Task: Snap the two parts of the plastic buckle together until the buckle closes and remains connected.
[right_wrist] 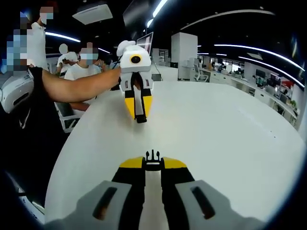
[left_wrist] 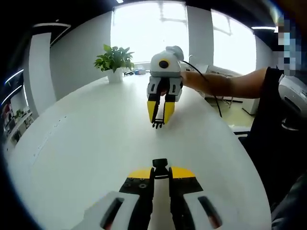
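In the left gripper view, the left gripper (left_wrist: 160,171) is rising from 6 o'clock, its jaws nearly closed and pinching the black plastic socket half of the buckle (left_wrist: 160,166) at their tips. Beyond it, toward 12 o'clock, the right gripper (left_wrist: 159,120) is pointing down at the white oval table (left_wrist: 86,143), jaws closed on the black pronged half of the buckle (left_wrist: 158,124); the two halves are lying well apart. A green potted plant in a white pot (left_wrist: 114,63) is standing at 11 o'clock. In the right gripper view, the pronged half is sitting between that gripper's yellow tips.
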`<state>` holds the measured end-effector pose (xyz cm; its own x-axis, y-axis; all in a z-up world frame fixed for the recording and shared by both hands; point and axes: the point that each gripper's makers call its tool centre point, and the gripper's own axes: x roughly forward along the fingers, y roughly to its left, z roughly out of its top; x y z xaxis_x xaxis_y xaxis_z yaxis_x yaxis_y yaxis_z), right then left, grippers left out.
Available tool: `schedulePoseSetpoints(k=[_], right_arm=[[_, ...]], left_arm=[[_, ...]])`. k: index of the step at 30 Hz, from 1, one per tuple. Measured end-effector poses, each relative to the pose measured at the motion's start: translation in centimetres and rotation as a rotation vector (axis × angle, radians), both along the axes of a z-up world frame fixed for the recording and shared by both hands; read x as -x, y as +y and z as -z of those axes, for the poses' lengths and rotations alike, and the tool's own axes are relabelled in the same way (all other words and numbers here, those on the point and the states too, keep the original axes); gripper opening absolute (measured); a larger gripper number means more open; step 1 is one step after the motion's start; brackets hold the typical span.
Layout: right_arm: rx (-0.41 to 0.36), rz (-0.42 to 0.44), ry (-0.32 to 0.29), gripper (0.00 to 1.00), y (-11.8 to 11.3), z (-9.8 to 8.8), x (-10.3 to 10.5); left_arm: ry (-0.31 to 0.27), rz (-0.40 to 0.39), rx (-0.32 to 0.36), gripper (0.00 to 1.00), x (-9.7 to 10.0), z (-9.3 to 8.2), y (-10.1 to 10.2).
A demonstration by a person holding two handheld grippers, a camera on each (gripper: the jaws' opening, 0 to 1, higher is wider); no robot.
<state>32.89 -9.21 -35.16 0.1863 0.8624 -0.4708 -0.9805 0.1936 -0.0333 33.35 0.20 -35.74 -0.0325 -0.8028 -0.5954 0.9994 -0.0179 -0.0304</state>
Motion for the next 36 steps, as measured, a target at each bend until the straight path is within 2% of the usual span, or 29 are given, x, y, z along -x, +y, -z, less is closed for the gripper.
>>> schedulePoseSetpoints(k=[5,12,17,36], right_arm=[[-0.013,-0.012,0.007,0.11,0.3,0.0,1.0],[-0.018,-0.019,0.023,0.11,0.6,0.7,1.8],[-0.016,-0.026,0.028,0.11,0.7,0.9,2.1],[-0.013,-0.052,0.029,0.11,1.5,0.7,4.2]], left_arm=[[-0.003,0.000,-0.013,0.09,0.7,0.3,0.5],[-0.001,-0.004,0.007,0.09,1.5,0.3,1.1],[0.015,-0.001,0.011,0.09,1.9,0.3,1.2],[0.011,0.002,0.030,0.09,3.8,0.1,1.3]])
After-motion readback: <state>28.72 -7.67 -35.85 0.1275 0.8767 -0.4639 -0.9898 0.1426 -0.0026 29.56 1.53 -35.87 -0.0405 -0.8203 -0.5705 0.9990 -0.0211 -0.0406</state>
